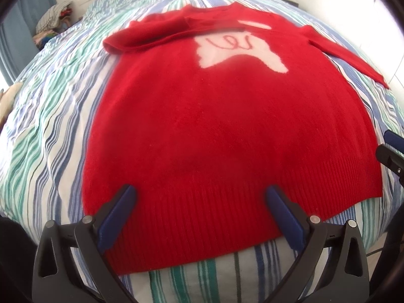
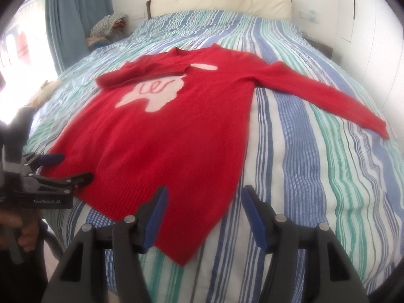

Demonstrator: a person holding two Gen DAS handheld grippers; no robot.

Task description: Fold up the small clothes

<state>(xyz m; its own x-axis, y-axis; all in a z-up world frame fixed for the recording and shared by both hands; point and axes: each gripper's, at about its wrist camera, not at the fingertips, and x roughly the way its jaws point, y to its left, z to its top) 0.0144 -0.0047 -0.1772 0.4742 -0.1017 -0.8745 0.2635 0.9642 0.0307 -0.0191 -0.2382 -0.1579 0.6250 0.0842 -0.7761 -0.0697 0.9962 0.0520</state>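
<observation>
Plainly, sweater: red, lay flat on the striped bedspread, one sleeve folded across the chest, the other sleeve stretched out sideways.
Left gripper: jaws spread wide over the ribbed hem, grasping nothing.
Right gripper: jaws apart above the hem's corner, empty.

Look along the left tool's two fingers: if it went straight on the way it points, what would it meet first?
Most likely the ribbed hem of the fuzzy red knitted sweater lying flat on the blue-and-green striped bedcover. The left tool is open and angled down at it, though depth is hard to judge.
</observation>
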